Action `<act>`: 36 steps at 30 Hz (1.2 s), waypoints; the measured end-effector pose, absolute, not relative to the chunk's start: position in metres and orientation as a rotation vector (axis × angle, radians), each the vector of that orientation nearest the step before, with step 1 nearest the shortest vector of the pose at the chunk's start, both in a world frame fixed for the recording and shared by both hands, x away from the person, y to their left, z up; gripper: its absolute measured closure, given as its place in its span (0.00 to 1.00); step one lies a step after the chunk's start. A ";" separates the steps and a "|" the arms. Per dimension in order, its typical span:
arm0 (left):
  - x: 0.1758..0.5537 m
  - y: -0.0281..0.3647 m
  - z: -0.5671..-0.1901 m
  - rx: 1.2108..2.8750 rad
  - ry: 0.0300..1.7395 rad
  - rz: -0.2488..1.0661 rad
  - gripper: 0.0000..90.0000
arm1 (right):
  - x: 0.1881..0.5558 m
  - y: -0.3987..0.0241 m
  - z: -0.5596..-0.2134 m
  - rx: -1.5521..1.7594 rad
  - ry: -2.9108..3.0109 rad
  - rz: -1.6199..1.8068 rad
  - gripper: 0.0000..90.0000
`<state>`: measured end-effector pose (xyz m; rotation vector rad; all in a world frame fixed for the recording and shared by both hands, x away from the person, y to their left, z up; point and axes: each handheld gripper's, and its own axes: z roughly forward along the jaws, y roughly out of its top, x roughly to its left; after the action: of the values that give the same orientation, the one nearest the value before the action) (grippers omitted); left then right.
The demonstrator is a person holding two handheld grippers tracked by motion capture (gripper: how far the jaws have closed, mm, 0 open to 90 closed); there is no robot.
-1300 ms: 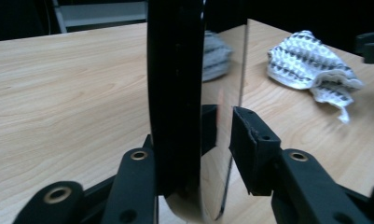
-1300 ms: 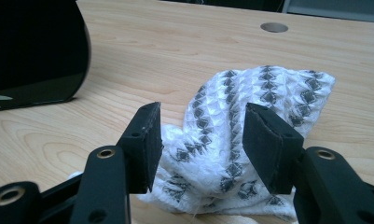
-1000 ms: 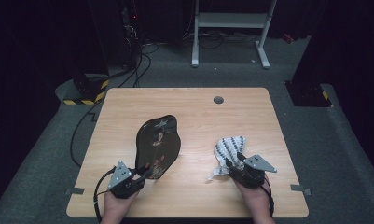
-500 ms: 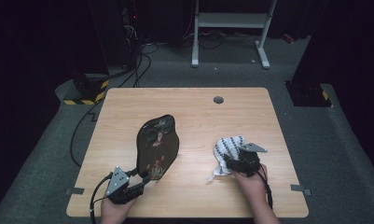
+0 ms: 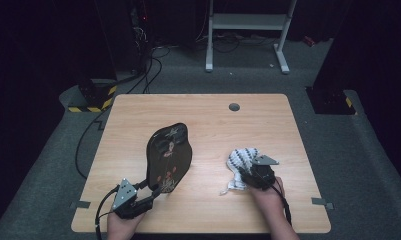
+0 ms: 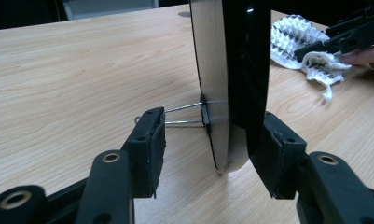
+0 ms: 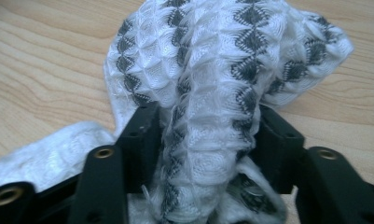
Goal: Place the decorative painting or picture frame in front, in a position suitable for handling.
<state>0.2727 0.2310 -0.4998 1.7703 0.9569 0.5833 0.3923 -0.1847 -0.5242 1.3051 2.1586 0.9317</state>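
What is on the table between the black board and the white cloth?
Nothing: in the high view only bare table lies between the black board and the white cloth.

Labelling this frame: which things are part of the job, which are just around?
In the job:
- black lacquered paddle-shaped board, standing on edge between the left gripper jaws
- white-and-grey knitted cloth, bunched between the right gripper jaws

Just around:
- wooden table with its grey round grommet
- white metal stand
- black floor cables
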 end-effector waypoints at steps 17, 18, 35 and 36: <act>0.275 0.229 -0.500 1.765 0.955 0.575 0.53 | 0.378 -0.181 -0.512 1.179 2.121 1.069 0.85; 0.275 0.229 -0.500 1.764 0.956 0.577 0.53 | 0.377 -0.180 -0.509 1.169 2.114 1.088 0.85; 0.283 0.226 -0.480 1.719 0.960 0.560 0.54 | 0.353 -0.116 -0.437 0.864 2.070 1.426 0.85; 0.283 0.224 -0.481 1.721 0.961 0.564 0.55 | 0.354 -0.110 -0.432 0.848 2.070 1.441 0.85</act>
<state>0.2834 0.2243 -0.4814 1.7211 0.9609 0.5637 0.3540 -0.1097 -0.4321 0.8481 2.0704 1.4410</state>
